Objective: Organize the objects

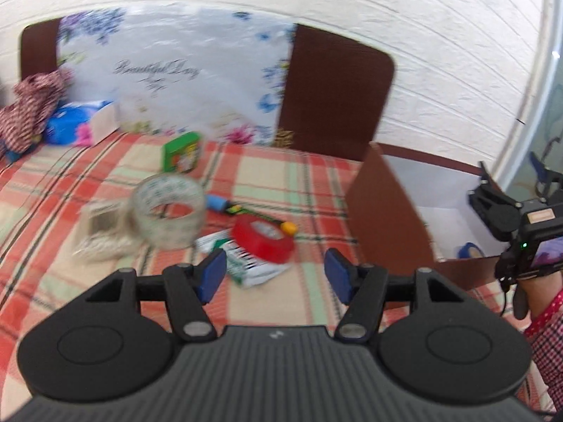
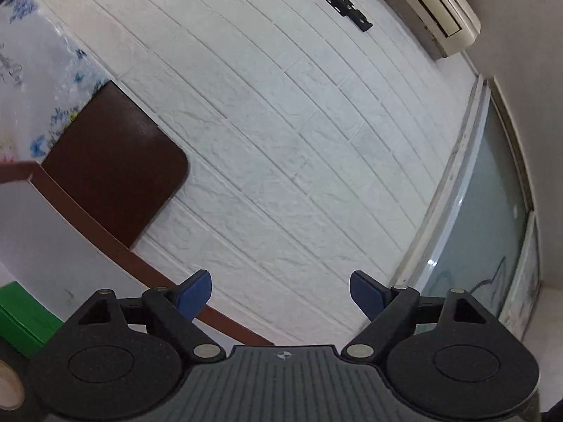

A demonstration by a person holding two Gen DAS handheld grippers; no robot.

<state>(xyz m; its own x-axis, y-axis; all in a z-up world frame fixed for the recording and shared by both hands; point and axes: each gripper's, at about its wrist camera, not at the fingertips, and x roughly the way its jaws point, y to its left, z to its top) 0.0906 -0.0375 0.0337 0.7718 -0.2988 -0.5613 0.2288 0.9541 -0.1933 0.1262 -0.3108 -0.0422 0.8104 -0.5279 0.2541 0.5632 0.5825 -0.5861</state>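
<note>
1. Left gripper (image 1: 274,274): I hold it low over the plaid bedcover (image 1: 88,176), jaws spread wide, nothing between the blue pads (image 1: 213,274).
2. Right gripper (image 2: 281,295): also wide apart and empty; its own view tilts up at the white wall, so I cannot tell from there what lies below it. In the left view it hovers at the right, over the brown box (image 1: 383,218).
3. Red tape roll (image 1: 264,239): lies flat just beyond the left gripper's fingertips, near centre, resting partly on a green-and-white packet (image 1: 246,267). I judge this the nearest pick.
4. Clear tape roll (image 1: 169,211): left of the red roll, tilted on its edge against a pale packet (image 1: 100,225); blurred.
5. Blue-handled tool (image 1: 225,205) behind the red roll; green carton (image 1: 183,153) farther back.
6. Brown box: open, white inside, at the right; a blue roll (image 1: 469,249) already sits in its near corner. Likely the destination.
7. Handling note: for the red roll I would lower the pads either side of its rim, close across the full width, and lift straight up so the packet beneath is not dragged along.
8. Risk: the roll is low and flat, so the pads may slip over its rim.
</note>
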